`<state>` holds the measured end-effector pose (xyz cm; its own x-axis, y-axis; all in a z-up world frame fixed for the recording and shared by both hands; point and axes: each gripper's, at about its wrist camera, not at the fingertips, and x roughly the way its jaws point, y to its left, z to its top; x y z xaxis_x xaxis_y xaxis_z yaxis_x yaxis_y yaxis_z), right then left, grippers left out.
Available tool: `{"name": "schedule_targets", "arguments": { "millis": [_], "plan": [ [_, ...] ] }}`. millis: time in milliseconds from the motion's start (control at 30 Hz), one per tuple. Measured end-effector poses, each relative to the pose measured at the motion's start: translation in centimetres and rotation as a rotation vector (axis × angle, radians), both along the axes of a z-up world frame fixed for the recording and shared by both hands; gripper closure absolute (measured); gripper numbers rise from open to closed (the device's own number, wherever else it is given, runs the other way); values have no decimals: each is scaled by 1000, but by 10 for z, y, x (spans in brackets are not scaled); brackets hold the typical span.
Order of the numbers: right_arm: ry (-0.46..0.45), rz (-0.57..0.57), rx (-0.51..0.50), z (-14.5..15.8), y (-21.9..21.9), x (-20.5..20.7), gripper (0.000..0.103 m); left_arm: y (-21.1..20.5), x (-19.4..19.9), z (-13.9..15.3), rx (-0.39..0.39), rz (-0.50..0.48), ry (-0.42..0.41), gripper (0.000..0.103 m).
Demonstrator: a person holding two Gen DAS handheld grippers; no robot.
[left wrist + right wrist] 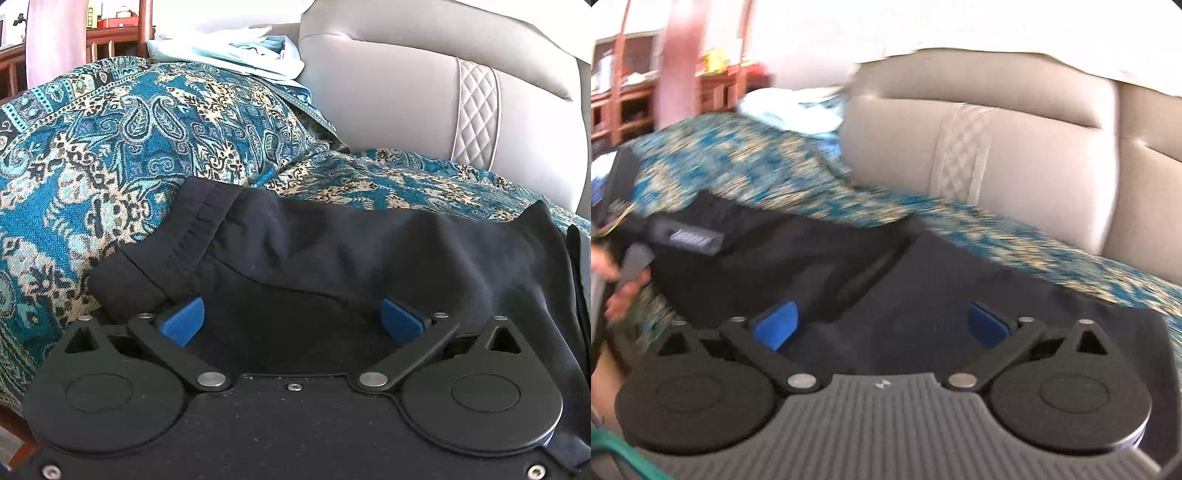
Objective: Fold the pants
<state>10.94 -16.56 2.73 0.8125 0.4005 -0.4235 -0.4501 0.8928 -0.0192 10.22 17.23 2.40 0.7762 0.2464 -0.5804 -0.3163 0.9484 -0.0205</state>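
The left gripper (293, 319) is built of black plastic: two round discs with raised inner circles, angled link arms pinned by silver rivets, small triangular cut-outs near the outer corners, blue ribbed pads (183, 320) on the fingers and cross-head screws set along a speckled black base plate. The right gripper (882, 323) is made to the same pattern, but its base is covered in grey ribbed material marked with a small diamond-shaped emblem at the front edge. A hand (622, 291) is seen at the left edge of the right wrist view, blurred
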Motion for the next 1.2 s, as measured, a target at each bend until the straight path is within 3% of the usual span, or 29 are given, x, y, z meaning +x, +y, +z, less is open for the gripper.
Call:
{"name": "schedule_targets", "arguments": {
  "millis": [133,400,467,600,900,1033,1200],
  "plan": [
    [10,-161,12,-3,-15,13,0,0,-1,0,-7,5,-7,0],
    [134,-232,-41,-30,-15,42,0,4,-8,-2,-73,-38,-23,0],
    [75,-225,-53,-34,-12,39,0,7,-12,-3,-95,-45,-32,0],
    [64,-231,-33,-38,-13,37,0,13,-22,-6,-125,-58,-46,0],
    [52,-237,-34,-39,-11,38,0,1,-49,-4,-70,-117,8,0],
    [44,-240,-37,-39,-10,36,0,3,-81,0,-190,-78,-88,0],
    [41,-239,-35,-39,-10,36,0,21,-109,-8,-387,58,-178,4]
  ]
}}
